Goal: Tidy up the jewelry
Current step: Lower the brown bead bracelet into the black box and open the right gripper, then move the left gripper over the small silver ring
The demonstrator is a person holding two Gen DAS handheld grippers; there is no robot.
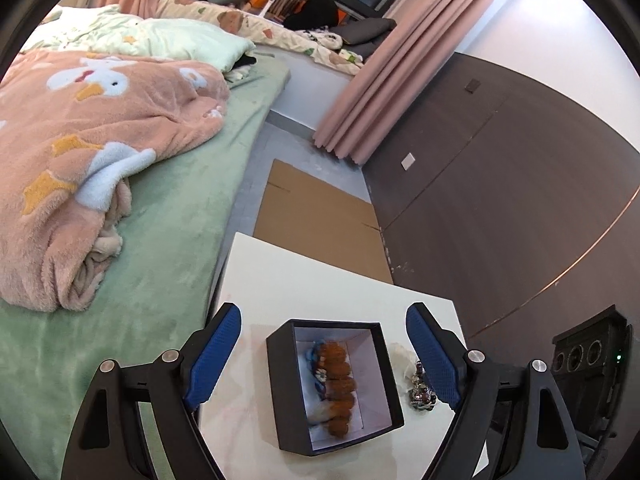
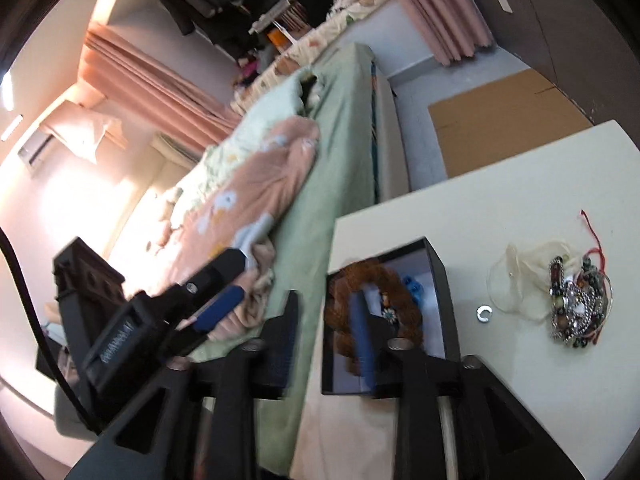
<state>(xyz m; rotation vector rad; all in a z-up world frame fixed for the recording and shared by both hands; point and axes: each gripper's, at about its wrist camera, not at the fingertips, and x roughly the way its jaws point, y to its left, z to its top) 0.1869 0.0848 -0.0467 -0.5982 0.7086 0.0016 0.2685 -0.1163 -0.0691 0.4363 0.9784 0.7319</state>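
Between the wide-open left gripper [image 1: 324,356], box [image 1: 289,384] holds brown beads [image 1: 338,384]; jewelry heap [image 1: 420,390] remains outside; right gripper [image 2: 324,340] spread.

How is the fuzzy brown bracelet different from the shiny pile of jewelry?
The brown bracelet lies inside the black box; the jewelry pile sits outside it on the white table. The bracelet is one plain brown loop; the pile is a tangle of silver, dark beads and red cord. Both are jewelry on the same table.
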